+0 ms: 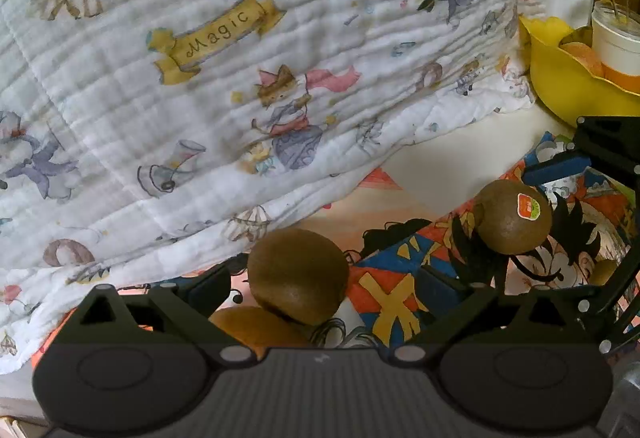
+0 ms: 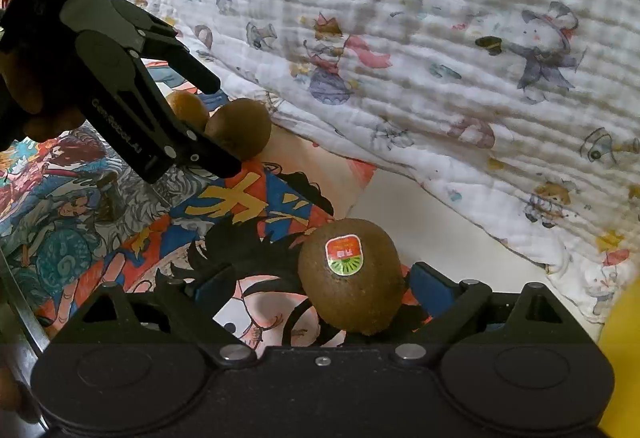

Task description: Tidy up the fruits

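The right gripper [image 2: 316, 290] stands spread wide, a stickered kiwi [image 2: 350, 280] lying loose between its fingers, nearer the right one. The left gripper [image 1: 324, 284] gapes too around a plain kiwi [image 1: 298, 274], touching neither finger clearly; another kiwi [image 1: 256, 328] sits just beneath. Beyond both lies a printed quilt [image 1: 240, 78]; right of the left jaws, a yellow bowl [image 1: 560, 86].

Yellow bowl [image 1: 560, 86] cut off at frame edge.
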Demonstrator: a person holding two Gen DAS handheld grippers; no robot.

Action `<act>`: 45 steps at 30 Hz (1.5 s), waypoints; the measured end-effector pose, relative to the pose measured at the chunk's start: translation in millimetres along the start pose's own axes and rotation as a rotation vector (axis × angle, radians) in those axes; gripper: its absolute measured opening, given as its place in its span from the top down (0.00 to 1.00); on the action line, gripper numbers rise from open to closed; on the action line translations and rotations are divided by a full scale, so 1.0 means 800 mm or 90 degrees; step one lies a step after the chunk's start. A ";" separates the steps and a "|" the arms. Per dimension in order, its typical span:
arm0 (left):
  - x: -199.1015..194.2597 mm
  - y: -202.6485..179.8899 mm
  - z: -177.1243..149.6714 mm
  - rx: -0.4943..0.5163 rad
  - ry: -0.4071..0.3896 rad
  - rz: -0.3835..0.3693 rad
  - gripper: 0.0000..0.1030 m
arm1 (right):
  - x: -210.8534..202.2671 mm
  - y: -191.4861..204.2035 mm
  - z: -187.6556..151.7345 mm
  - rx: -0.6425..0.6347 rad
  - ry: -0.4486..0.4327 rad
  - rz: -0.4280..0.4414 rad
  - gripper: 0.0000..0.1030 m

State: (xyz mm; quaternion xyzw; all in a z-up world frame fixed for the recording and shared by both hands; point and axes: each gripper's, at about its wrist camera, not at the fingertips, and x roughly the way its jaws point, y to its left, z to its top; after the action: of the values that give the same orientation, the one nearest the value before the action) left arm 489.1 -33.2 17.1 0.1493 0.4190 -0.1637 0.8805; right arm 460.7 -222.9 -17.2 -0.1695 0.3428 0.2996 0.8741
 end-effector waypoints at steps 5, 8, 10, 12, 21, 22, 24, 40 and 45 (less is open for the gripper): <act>0.000 -0.001 0.002 -0.001 -0.003 0.001 0.02 | -0.001 0.000 0.000 0.002 -0.002 0.001 0.09; -0.002 -0.004 0.005 0.006 -0.009 0.005 0.02 | -0.003 -0.002 0.000 0.005 -0.001 0.002 0.09; -0.005 -0.008 0.007 0.009 -0.017 -0.004 0.02 | -0.010 -0.007 -0.001 0.014 -0.001 0.005 0.09; -0.008 -0.014 0.011 0.016 -0.025 -0.017 0.02 | -0.018 -0.012 -0.004 0.023 -0.001 0.008 0.09; -0.008 -0.036 0.020 0.043 -0.028 -0.021 0.02 | -0.033 -0.022 -0.011 0.036 -0.006 0.003 0.08; -0.009 -0.034 0.019 0.042 -0.027 -0.021 0.02 | -0.034 -0.022 -0.012 0.038 -0.005 0.006 0.08; -0.011 -0.033 0.019 0.045 -0.028 -0.022 0.02 | -0.039 -0.022 -0.016 0.039 -0.004 0.010 0.08; -0.006 -0.015 0.005 0.032 -0.014 -0.006 0.02 | -0.037 -0.014 -0.019 0.036 -0.007 0.014 0.08; 0.002 -0.002 0.003 0.015 -0.013 -0.006 0.02 | -0.025 -0.012 -0.014 0.031 -0.008 0.012 0.08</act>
State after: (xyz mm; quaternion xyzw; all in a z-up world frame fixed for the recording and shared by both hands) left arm 490.5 -36.1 17.2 0.1560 0.4090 -0.1739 0.8821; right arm 449.6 -244.0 -9.9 -0.1431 0.3462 0.3004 0.8772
